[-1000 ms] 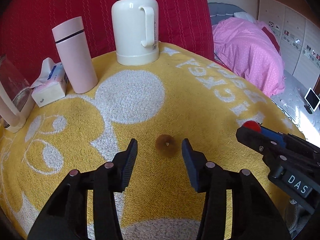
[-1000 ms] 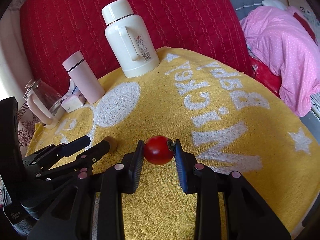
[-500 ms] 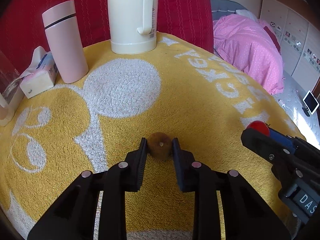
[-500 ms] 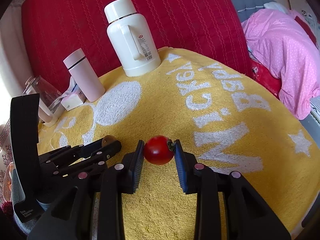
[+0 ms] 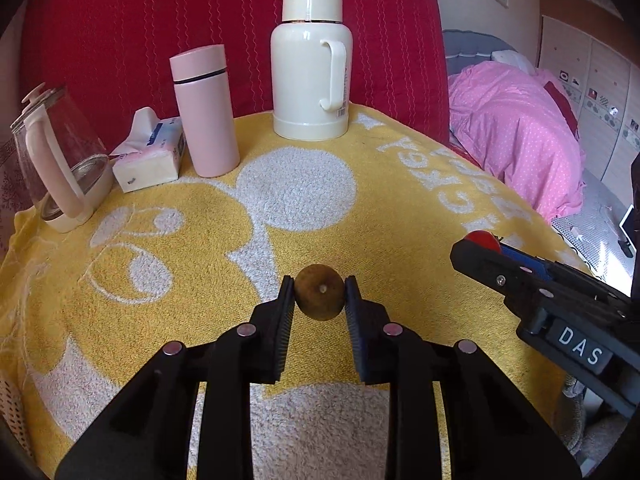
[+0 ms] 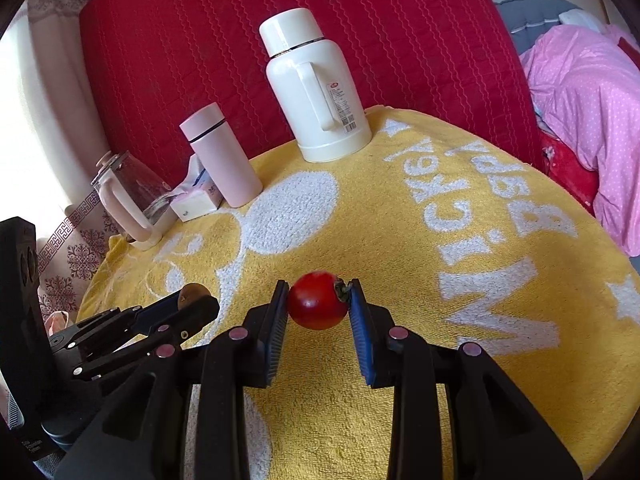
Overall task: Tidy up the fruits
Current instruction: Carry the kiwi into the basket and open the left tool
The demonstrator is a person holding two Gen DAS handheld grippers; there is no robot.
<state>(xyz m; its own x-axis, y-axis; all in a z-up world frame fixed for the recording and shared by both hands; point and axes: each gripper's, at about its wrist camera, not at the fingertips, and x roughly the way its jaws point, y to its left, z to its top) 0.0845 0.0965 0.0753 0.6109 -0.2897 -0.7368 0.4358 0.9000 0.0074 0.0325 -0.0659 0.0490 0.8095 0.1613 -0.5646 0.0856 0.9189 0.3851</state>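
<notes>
1. Fruits here are two: a brown kiwi [image 5: 320, 297] and a red tomato [image 6: 318, 300], each gripped and above the yellow towel [image 5: 360, 208] that covers the tabletop.
2. Left tool [image 5: 319, 298] is closed on the kiwi, one pad on each side; the kiwi's pale stem dot faces the left wrist camera, so its long axis runs along the fingers.
3. Right tool [image 6: 319, 300] is closed on the tomato; its dark green stem end points sideways against the right-hand blue pad [image 6: 360, 320], axis lying across the jaws.
4. In the right wrist view the left tool [image 6: 192, 300] sits just left of the tomato; the two tools are near each other but apart.
5. Ahead of both, the towel's middle lies open up to the back row.
6. Along the far edge, before the red backrest [image 6: 240, 40], stand a glass kettle [image 5: 60, 160], a tissue pack [image 5: 148, 156], a pink flask [image 5: 206, 110] and a white thermos jug [image 5: 310, 64].
7. On the right the towel edge drops toward a bed with pink bedding [image 5: 516, 128].
</notes>
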